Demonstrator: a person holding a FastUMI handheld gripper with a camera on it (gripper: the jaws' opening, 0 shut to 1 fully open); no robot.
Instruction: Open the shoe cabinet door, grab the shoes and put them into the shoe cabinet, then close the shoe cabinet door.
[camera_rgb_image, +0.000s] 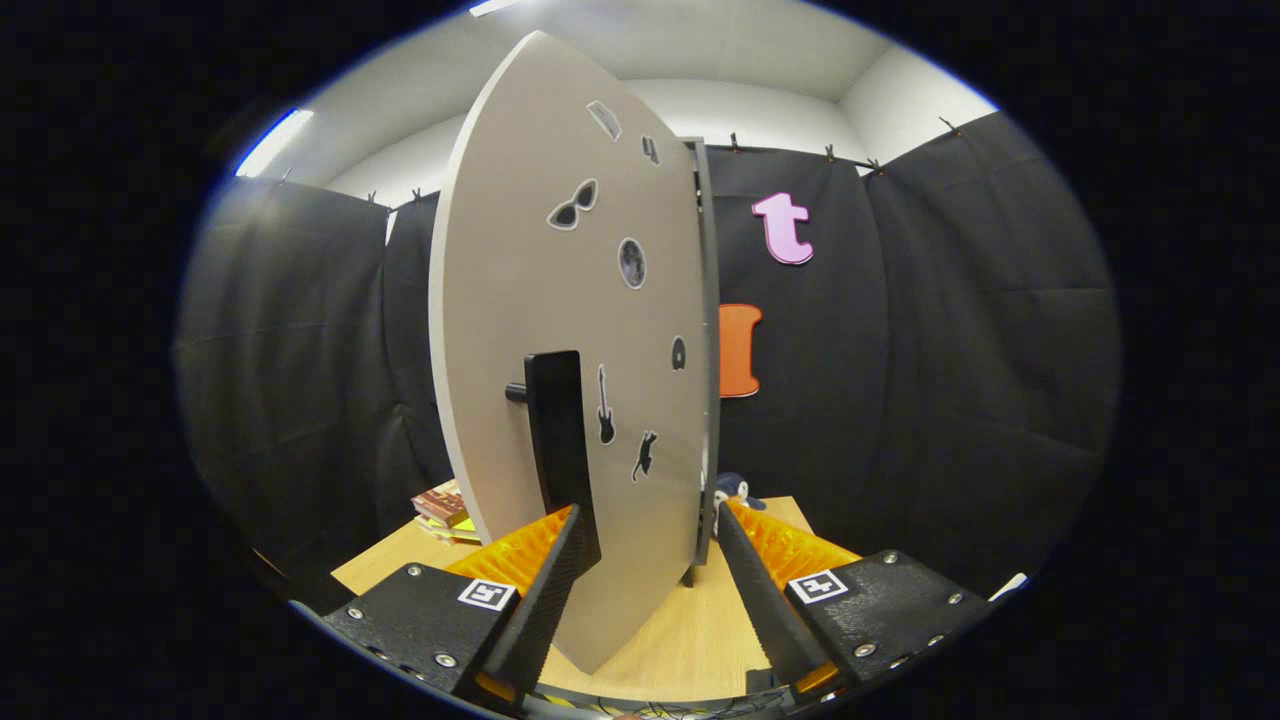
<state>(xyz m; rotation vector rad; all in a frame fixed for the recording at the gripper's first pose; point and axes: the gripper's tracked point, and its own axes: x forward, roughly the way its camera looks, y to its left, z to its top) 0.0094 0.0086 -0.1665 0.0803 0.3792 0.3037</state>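
The shoe cabinet door (560, 330) stands upright, swung open edge-on between the wide-spread fingers of the gripper (648, 560), its handle (556, 440) vertical.

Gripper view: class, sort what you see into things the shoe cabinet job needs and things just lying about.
Part of the job:
- cabinet door, swung open
- black door handle
- gripper, fingers open, straddling the door's lower edge

Lying about:
- stack of books
- small toy behind the door

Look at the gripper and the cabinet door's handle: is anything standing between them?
Nothing visible does. The gripper is open, and the door stands edge-on between its fingers. The left finger is right at the bottom of the handle; whether it touches is unclear.
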